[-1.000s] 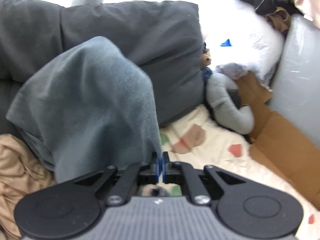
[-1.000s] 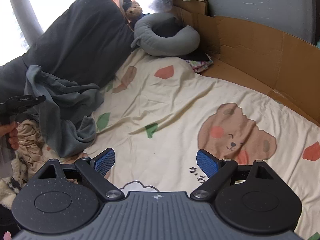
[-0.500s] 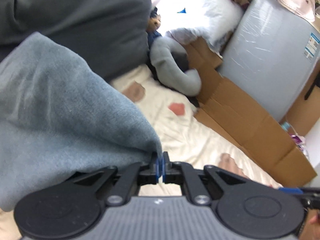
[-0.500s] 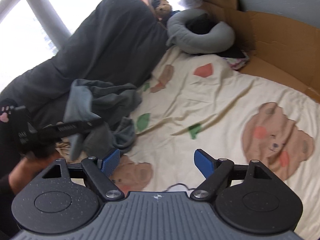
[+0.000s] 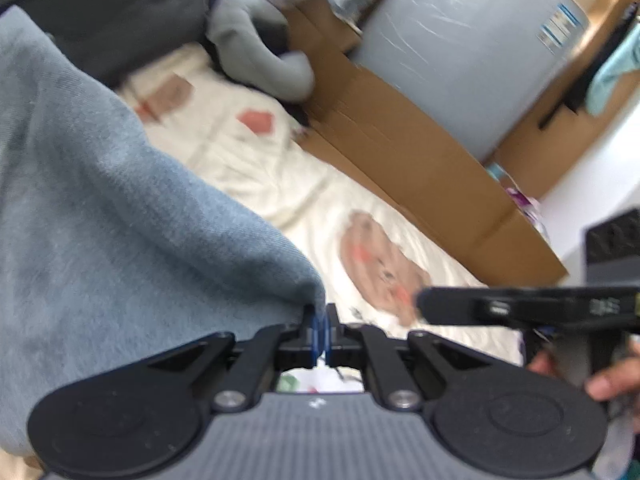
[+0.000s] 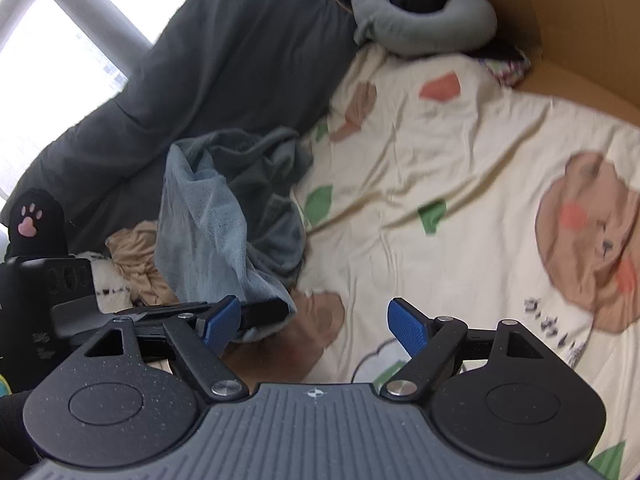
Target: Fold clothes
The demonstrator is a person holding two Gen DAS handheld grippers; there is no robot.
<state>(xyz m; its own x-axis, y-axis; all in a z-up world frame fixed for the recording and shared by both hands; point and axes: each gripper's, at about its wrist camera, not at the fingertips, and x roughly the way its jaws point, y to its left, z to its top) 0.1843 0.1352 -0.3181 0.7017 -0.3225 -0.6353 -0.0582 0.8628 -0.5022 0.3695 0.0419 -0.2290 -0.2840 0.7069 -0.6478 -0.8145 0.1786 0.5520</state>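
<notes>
A blue-grey garment [image 5: 120,240] fills the left of the left wrist view. My left gripper [image 5: 320,330] is shut on its corner, and the cloth trails back to a heap [image 6: 208,220] by the dark pillow. In the right wrist view my right gripper [image 6: 314,324] hangs over the bed sheet [image 6: 440,200], its jaws wide and closing, the blue pads pressing on nothing. The left gripper [image 6: 284,314] with the pinched corner shows just beyond the right gripper's left pad. From the left wrist, the right gripper [image 5: 428,306] is a black bar at the right, held by a hand [image 5: 608,384].
A dark grey pillow [image 6: 220,60] and a grey neck pillow [image 6: 420,20] lie at the head of the bed. Cardboard [image 5: 400,152] and a grey wrapped roll [image 5: 460,60] line the far side. A tan garment [image 6: 136,264] is crumpled beside the heap.
My left gripper has carried the garment corner rightward and down, close to the right gripper. The right gripper has swung left toward the heap, and its jaws have narrowed a little.
</notes>
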